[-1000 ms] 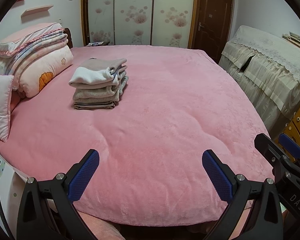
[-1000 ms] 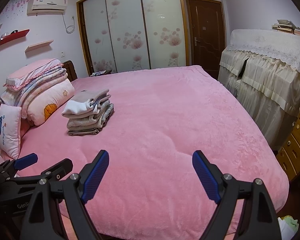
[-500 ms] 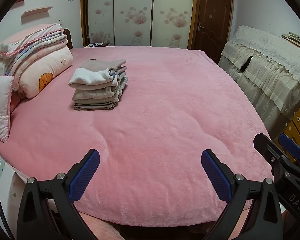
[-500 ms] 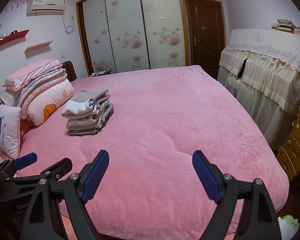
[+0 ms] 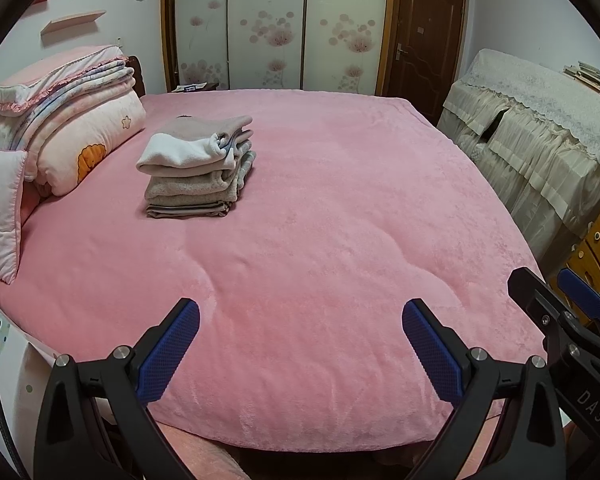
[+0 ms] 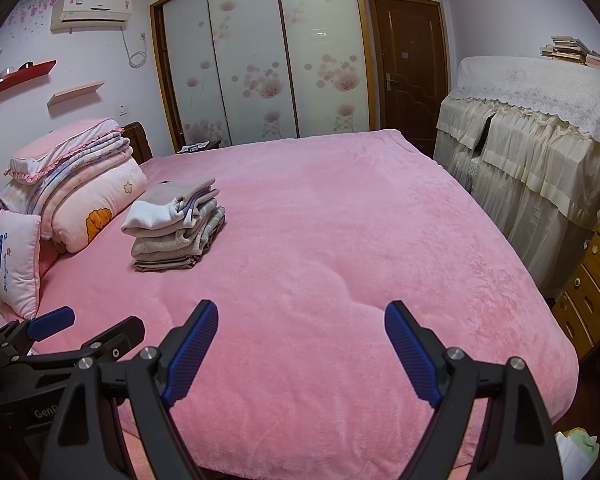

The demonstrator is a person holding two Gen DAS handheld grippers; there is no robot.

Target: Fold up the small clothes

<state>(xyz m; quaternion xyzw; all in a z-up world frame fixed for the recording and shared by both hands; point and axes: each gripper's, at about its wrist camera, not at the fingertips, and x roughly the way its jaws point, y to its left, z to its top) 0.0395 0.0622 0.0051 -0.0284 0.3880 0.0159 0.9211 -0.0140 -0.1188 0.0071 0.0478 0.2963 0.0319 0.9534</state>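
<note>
Plush pink fleece bedspread (image 5: 340,240), matt, soft nap with shallow quilted dimples. Stack of folded beige and white knit clothes (image 5: 198,168), fuzzy, towel-like pile on the middle layers. Pink cotton quilts and pillows (image 5: 72,120), smooth printed cloth with frilled edging. Black matt plastic left gripper (image 5: 300,344) and right gripper (image 6: 300,344), fingers (image 5: 430,350) faced with blue knurled rubbery pads, silver metal screw heads at the joints. Glossy frosted sliding wardrobe panels (image 6: 260,64) in varnished wood frames. Dark brown lacquered wooden door (image 6: 410,64). Cream lace and pleated cloth cover (image 6: 540,128). Yellow varnished wooden drawers (image 6: 596,272)
</note>
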